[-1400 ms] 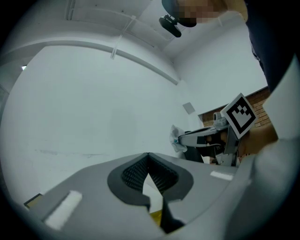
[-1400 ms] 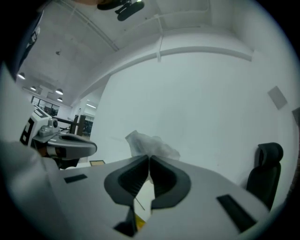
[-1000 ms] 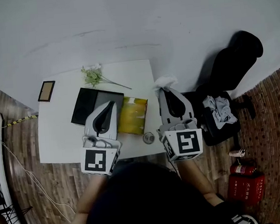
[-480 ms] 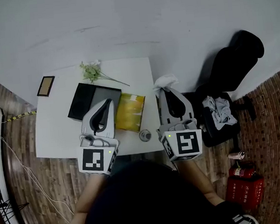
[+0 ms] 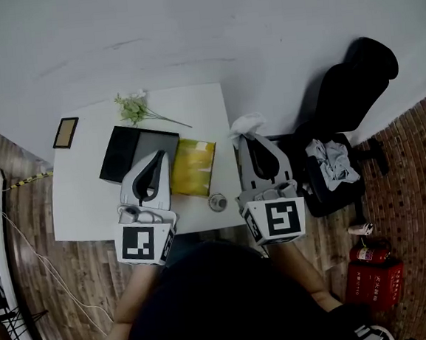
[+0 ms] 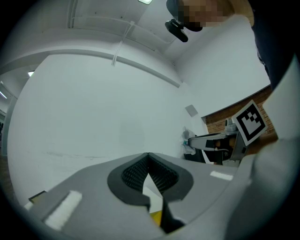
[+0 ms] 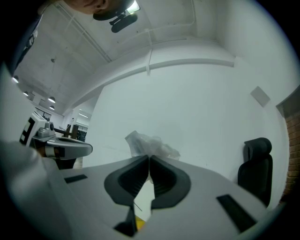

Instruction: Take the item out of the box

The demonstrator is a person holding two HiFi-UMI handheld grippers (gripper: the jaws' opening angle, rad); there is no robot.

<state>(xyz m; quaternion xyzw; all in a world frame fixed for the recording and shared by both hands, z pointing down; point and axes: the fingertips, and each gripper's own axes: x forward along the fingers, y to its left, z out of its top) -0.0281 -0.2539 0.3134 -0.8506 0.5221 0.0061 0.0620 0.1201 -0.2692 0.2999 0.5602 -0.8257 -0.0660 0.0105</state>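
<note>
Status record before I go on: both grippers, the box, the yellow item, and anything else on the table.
left gripper: shut, empty
right gripper: shut on crumpled wrap
box: black, on white table
yellow item: on table beside box
also on table: flower sprig, small frame, small round thing

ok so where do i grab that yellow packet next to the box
Probably its right long edge, coming in low from the right. The yellow packet lies flat on the table with the black box along its left side, so that edge is the free one. The right gripper holds a white wrapper; the left gripper is shut and empty.
</note>
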